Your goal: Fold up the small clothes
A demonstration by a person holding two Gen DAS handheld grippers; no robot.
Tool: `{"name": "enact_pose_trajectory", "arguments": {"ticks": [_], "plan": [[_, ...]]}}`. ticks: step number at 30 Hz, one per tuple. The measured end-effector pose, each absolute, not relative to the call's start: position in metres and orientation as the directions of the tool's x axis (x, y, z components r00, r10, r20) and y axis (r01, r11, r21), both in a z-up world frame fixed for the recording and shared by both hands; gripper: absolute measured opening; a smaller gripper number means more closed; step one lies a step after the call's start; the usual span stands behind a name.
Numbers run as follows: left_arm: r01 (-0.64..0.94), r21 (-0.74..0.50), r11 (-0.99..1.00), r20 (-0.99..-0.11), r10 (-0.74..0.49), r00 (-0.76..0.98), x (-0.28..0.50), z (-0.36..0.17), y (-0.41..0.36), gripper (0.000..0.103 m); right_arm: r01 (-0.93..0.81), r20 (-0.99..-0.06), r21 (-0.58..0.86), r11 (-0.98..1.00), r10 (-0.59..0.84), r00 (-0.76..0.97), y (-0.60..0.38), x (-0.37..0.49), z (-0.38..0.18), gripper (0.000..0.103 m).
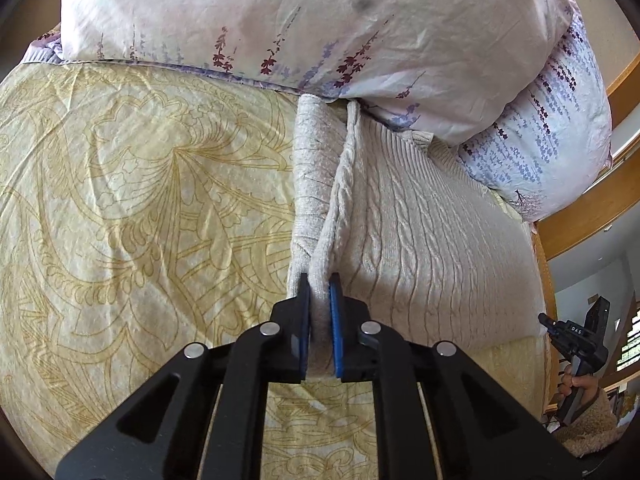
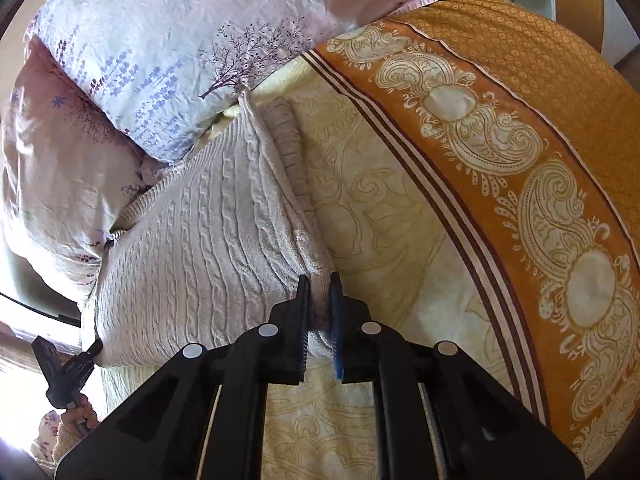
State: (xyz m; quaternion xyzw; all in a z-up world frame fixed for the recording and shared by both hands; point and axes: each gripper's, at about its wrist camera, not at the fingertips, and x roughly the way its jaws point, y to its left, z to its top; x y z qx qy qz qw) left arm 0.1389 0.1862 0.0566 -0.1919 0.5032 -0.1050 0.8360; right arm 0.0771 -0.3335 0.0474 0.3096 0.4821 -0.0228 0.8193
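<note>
Sweater [image 1: 420, 232], cream cable-knit, is lying across the middle of both views on my yellow patterned bedsheet [image 1: 132, 184], its far end tucked under the floral pillows [image 1: 304, 20] along the top of the frame. I am clamping my left gripper [image 1: 319, 300] on one raised side fold of the knit at lower centre. I am clamping my right gripper [image 2: 320, 300] on the opposite edge likewise. An orange paisley bedspread [image 2: 520, 128] is filling the right wrist view's right side.
</note>
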Motion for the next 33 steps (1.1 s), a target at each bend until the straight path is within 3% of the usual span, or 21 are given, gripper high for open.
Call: {"name": "enact_pose_trajectory", "arguments": {"ticks": [3,4,5,6,8,20,21,24,33], "plan": [[-0.013,-0.439,0.899,-0.795,-0.381,0.472,0.139,0.060,0.188,0.019,0.324,-0.804,0.480,0.815,0.261,0.534,-0.333,0.081,0.053,0.017],[-0.025,-0.439,0.898,-0.793,-0.374,0.481,0.139,0.063,0.190,0.036,0.322,-0.793,0.494,0.808,0.266,0.547,-0.335,0.082,0.056,0.021],[-0.049,-0.432,0.900,-0.792,-0.354,0.498,0.138,0.066,0.193,0.057,0.322,-0.779,0.507,0.799,0.266,0.568,-0.337,0.083,0.060,0.033],[-0.068,-0.435,0.898,-0.784,-0.341,0.519,0.139,0.070,0.197,0.064,0.321,-0.765,0.520,0.791,0.265,0.587,-0.340,0.086,0.063,0.048],[-0.090,-0.467,0.880,-0.763,-0.350,0.543,0.143,0.074,0.205,0.069,0.330,-0.755,0.535,0.778,0.265,0.600,-0.345,0.093,0.065,0.057],[-0.097,-0.496,0.863,-0.788,-0.400,0.468,0.194,0.067,0.195,0.071,0.317,-0.779,0.554,0.770,0.345,0.524,-0.344,0.157,0.038,0.056],[-0.089,-0.492,0.866,-0.792,-0.403,0.459,0.197,0.066,0.192,0.071,0.307,-0.775,0.555,0.773,0.347,0.528,-0.343,0.157,0.037,0.054],[-0.069,-0.475,0.877,-0.803,-0.400,0.441,0.203,0.063,0.184,0.071,0.277,-0.763,0.568,0.775,0.370,0.530,-0.339,0.160,0.038,0.015],[-0.050,-0.482,0.875,-0.803,-0.418,0.425,0.216,0.061,0.181,0.071,0.301,-0.791,0.504,0.810,0.292,0.538,-0.338,0.163,0.038,0.014]]}}
